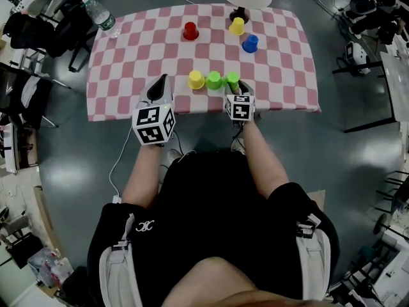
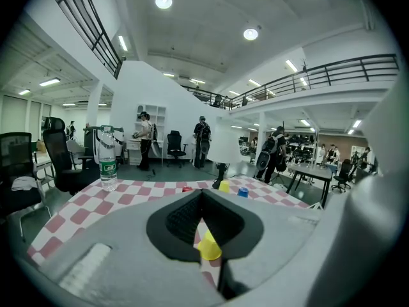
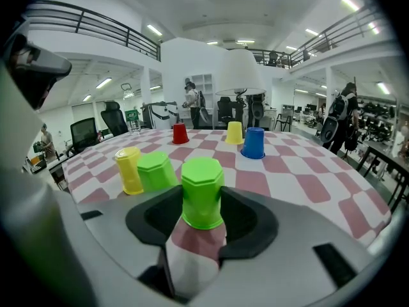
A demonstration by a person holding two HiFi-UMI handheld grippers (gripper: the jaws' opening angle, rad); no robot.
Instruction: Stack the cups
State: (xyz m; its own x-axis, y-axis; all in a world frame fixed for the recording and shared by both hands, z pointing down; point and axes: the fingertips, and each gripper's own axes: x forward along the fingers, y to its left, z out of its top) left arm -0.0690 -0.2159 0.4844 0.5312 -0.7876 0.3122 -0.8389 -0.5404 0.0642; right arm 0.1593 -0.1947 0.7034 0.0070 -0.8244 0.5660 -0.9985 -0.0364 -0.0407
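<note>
Green plastic is seen just ahead of the right gripper [image 1: 237, 93] in the head view: an upturned green cup [image 1: 232, 80] stands on the checked cloth [image 1: 287, 75], with a second green cup [image 1: 214, 80] and a yellow cup [image 1: 196, 79] set in a close row to that gripper's left. A red cup [image 1: 190, 31], a far yellow cup [image 1: 237, 25] and a blue cup [image 1: 250, 43] are placed well beyond it. The left gripper [image 1: 161, 85] is held over the near table edge, with the yellow cup ahead and to its right. In the left gripper view, the jaws are drawn almost together with only a slit between them, and nothing is held; the yellow cup [image 2: 209, 247] is glimpsed through that slit. In the right gripper view, the jaws are spread and the green cup [image 3: 202, 192] is framed between them, seemingly not yet pressed. The cups are judged light, thin-walled and smooth, so they could be tipped by a nudge or squashed by a hard squeeze. A gentle hold across the tapered side wall, about mid-height, is advised, so that the open rim underneath is free to be lowered over a neighbour.
</note>
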